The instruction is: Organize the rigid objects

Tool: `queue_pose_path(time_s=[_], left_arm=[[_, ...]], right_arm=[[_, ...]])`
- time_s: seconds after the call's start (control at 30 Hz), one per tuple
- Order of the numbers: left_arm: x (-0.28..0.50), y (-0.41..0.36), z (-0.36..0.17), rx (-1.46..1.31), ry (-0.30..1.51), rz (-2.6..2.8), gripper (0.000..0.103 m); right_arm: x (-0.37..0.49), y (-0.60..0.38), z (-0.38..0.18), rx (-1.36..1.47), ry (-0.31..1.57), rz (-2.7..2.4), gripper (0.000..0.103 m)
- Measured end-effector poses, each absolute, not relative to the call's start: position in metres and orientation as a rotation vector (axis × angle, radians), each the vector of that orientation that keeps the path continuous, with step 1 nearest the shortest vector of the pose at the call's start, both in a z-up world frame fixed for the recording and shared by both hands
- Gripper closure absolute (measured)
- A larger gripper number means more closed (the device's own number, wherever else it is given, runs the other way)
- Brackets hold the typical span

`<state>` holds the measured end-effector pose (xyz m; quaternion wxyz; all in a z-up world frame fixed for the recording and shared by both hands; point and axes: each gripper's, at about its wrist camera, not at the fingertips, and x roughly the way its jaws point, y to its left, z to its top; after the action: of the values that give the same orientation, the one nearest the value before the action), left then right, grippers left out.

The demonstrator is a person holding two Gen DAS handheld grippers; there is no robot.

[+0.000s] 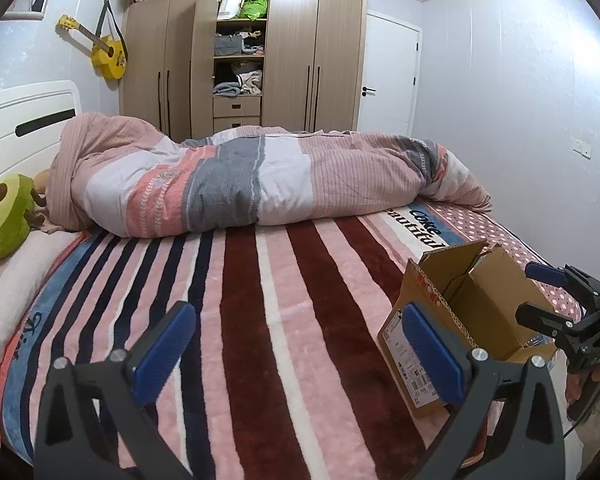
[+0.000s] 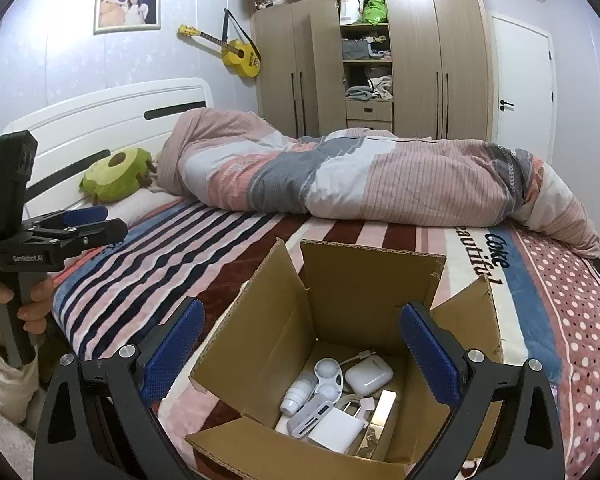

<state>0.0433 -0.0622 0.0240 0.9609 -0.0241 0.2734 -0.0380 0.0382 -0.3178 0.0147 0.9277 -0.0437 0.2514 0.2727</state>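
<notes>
Sitting on the striped blanket (image 2: 228, 248) near the foot corner of the bed, the cardboard box (image 2: 340, 312) stands with its flaps up. Only the right wrist view looks down into it: a white earbud case (image 2: 369, 377), a small white bottle (image 2: 298, 394), a white charger block (image 2: 336, 428), a round white piece and a cable end lie jumbled on its floor, and several pieces are too overlapped to name. From the left wrist view the box (image 1: 496, 304) shows just its outer wall with a shipping label, its contents hidden. The right gripper (image 2: 300, 354) hovers over the box, jaws wide apart and empty. The left gripper (image 1: 300, 350) hangs over bare blanket beside the box, jaws likewise spread, holding nothing. Beyond lie a rolled duvet (image 1: 260, 180) and a green avocado plush (image 2: 114, 176).
</notes>
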Motion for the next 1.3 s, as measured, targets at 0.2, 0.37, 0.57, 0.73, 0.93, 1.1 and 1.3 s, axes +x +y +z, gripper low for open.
queue_pose_path(time_s=[0.2, 0.37, 0.57, 0.73, 0.93, 1.1, 1.3], left_arm=[[0.0436, -0.0615, 0.0239, -0.048, 0.555, -0.079, 0.000], [0.0429, -0.0617, 0.0231, -0.052, 0.558, -0.076, 0.000], [0.0432, -0.0602, 0.0232, -0.057, 0.556, -0.067, 0.000], [0.0439, -0.0596, 0.0235, -0.065, 0.553, -0.063, 0.000], [0.0437, -0.0587, 0.0230, -0.069, 0.551, -0.054, 0.000], [0.0436, -0.0575, 0.0230, -0.070, 0.551, -0.052, 0.001], [0.0436, -0.0570, 0.0230, -0.071, 0.551, -0.053, 0.000]], right_arm=[[0.0381, -0.3180, 0.0148, -0.089, 0.515, 0.561, 0.004], [0.0374, -0.3173, 0.0149, -0.089, 0.515, 0.560, 0.004], [0.0369, -0.3167, 0.0151, -0.091, 0.515, 0.559, 0.004], [0.0364, -0.3162, 0.0149, -0.089, 0.515, 0.558, 0.004], [0.0367, -0.3167, 0.0148, -0.090, 0.514, 0.557, 0.004], [0.0361, -0.3170, 0.0151, -0.090, 0.514, 0.562, 0.004], [0.0358, -0.3165, 0.0149, -0.089, 0.515, 0.561, 0.004]])
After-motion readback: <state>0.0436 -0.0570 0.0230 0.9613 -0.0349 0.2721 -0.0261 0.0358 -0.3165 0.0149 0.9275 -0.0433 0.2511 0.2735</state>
